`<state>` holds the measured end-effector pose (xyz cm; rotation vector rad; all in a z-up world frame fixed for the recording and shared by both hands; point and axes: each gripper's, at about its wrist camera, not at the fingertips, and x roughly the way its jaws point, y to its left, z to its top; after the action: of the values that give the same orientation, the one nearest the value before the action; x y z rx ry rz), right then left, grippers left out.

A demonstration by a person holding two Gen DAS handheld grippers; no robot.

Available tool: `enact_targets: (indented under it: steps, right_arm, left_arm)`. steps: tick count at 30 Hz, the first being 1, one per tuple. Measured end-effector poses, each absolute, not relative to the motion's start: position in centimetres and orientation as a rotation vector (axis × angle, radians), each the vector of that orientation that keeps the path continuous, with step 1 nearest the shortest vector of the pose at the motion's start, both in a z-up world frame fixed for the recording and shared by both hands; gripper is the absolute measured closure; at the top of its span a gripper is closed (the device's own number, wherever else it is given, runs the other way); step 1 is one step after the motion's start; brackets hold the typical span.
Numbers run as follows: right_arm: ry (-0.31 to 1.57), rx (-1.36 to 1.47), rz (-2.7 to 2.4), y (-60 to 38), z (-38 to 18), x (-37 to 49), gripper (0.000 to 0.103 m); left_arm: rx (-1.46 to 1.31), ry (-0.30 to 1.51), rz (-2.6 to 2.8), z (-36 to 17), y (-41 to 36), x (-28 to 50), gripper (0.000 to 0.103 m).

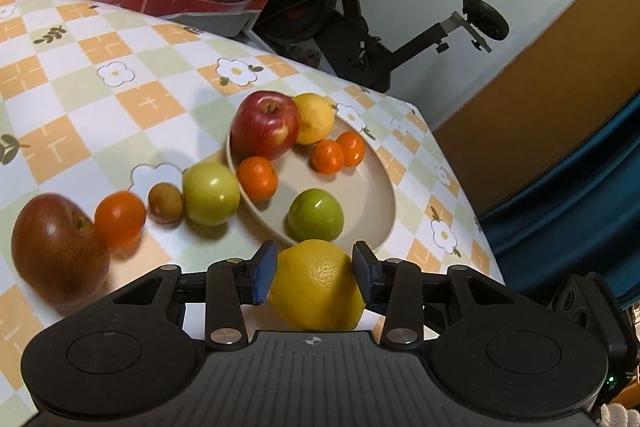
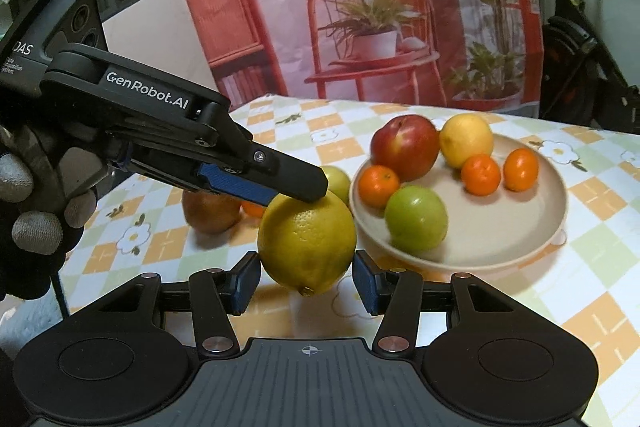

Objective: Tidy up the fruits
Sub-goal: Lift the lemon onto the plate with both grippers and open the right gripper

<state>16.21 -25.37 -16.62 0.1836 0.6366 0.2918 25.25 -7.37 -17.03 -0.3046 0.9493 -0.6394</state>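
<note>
A large yellow lemon (image 1: 316,287) sits between the blue pads of my left gripper (image 1: 314,273), which is shut on it. My right gripper (image 2: 306,281) presses the same lemon (image 2: 306,239) from both sides. In the right wrist view the left gripper (image 2: 316,187) comes in from the left, its fingertips on the lemon's top. Just beyond stands a beige bowl (image 1: 390,203) holding a red apple (image 1: 264,125), a smaller lemon (image 1: 316,119), three mandarins and a green apple (image 1: 316,215). Left of the bowl a green apple (image 1: 210,193), a kiwi (image 1: 166,203), a mandarin (image 1: 120,217) and a dark red apple (image 1: 58,247) lie in a row.
The checked tablecloth (image 1: 100,99) ends at an edge on the right, beside blue fabric (image 1: 568,219). An exercise bike (image 1: 352,27) and a printed red backdrop (image 2: 360,7) stand behind the table. A gloved hand (image 2: 36,219) holds the left gripper.
</note>
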Motion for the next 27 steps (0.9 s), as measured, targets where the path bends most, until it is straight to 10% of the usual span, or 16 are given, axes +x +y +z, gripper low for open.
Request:
enact_targets:
  steps: [27]
  right_arm:
    - [0.539, 0.078, 0.235, -31.5, -10.7, 24.3, 0.056]
  left_arm:
    - [-0.237, 0.824, -0.689, -11.0, -13.1, 33.1, 0.061]
